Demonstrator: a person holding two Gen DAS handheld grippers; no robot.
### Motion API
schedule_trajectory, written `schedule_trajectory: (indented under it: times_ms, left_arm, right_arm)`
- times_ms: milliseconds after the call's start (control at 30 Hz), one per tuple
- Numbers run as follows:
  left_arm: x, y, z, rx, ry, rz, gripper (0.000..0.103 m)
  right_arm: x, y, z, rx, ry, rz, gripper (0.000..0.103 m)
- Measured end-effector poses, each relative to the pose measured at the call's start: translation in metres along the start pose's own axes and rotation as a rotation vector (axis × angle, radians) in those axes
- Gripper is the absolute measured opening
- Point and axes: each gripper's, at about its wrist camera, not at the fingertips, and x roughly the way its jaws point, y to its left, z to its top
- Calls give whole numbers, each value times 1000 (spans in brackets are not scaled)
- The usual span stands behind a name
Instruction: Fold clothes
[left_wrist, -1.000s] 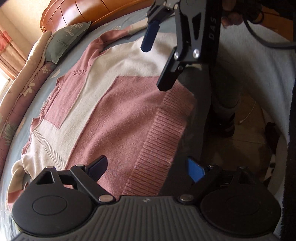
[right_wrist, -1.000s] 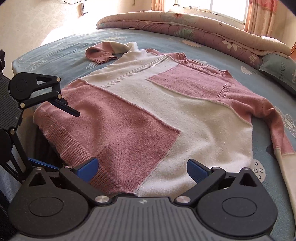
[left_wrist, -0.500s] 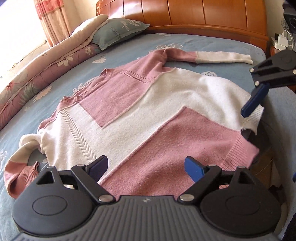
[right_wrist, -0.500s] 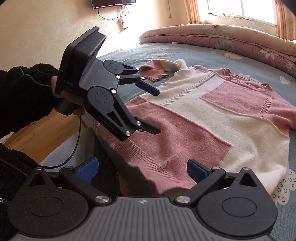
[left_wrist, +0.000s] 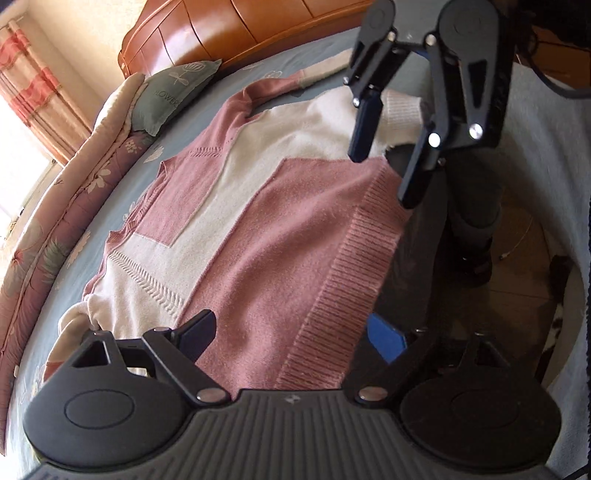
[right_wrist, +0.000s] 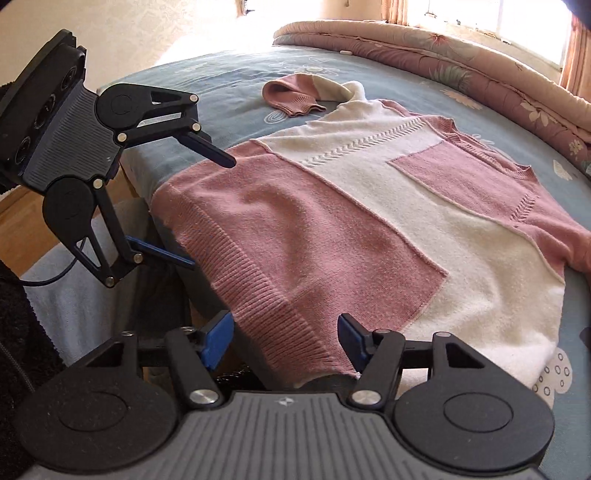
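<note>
Both tongs at the hem of a sweater on the bed.
The left tongs and right tongs, both spread apart, straddle the ribbed hem of the pink-and-cream knitted sweater, spread flat on the blue floral bedsheet.

My sweater lies flat, front up, on the bed, filling mid-frame in both views. Pink & cream colour blocks w/ ribbed pink hem at lower centre, overhanging the bed edge. One sleeve's pink cuff is curled up, upper centre.
</note>
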Motion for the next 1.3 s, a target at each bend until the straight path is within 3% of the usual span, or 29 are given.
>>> schedule_trajectory:
  times_ms: [100,200,300,367,400,467,767,900,1067,1300]
  left_arm:
    - [5,-6,3,6,4,6,89]
    - [12,2,5,-70,37,-53,89]
    - [22,13,-8,-153,149,-106,89]
    - [20,16,-22,-193,183,-100,89]
    - [17,19,-27,-213,184,-100,89]
    - [8,27,-30,-261,170,-117,89]
    - [3,85,-8,-535,39,-62,89]
    - [11,96,5,-608,-6,-58,89]
    - [29,93,5,-696,-25,-154,90]
    - [61,96,-10,-930,38,-231,90]
  right_arm:
    - [2,6,6,-40,-17,-22,69]
    - [11,9,15,-43,-38,-4,75]
    - [17,6,13,6,-37,-12,77]
    - [22,5,11,38,-37,-17,84]
    - [24,4,10,54,-36,-20,93]
    - [28,2,9,87,-36,-25,103]
    - [44,-9,1,237,-42,-45,103]
    - [5,-36,-9,356,-136,-9,103]
    - [-44,-75,-24,519,-258,27,103]
    - [-35,-211,-92,1000,-349,117,103]
